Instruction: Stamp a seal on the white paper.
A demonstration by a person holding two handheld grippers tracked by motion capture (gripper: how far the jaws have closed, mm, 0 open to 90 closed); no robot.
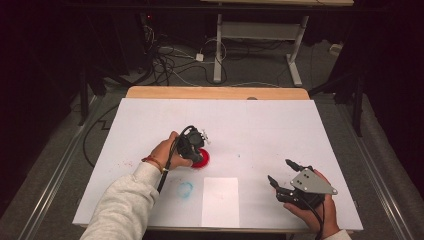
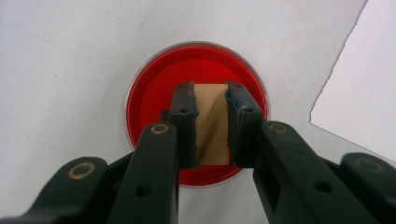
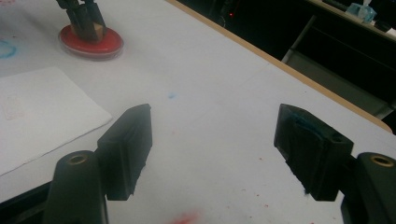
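Wooden block point(image 2: 212, 123) sat clamped between the left gripper point(image 2: 211, 126) jaws, held over or in the red dish point(image 2: 154, 93) directly beneath the tips; couldn't tell whether the block face touched the paint. Dish looked shallow, clear-rimmed, full of red. Grip sat on the block's side faces, and the grain ran along the jaws.

Right gripper point(image 3: 212, 149) was spread wide, holding nothing, parked well off to the side of the left one. White paper sheet point(image 1: 220, 201) lay between the two, nearer the person. Blue ring mark point(image 1: 185, 189) sat just beside that sheet, below the left hand point(image 1: 165, 152).

Risks, as I judged them: pressing off-centre could tip or slide the light dish and spill paint; a wet block could slip in the jaws; lifting too fast could drip red across the table point(image 1: 260, 125) before reaching the sheet
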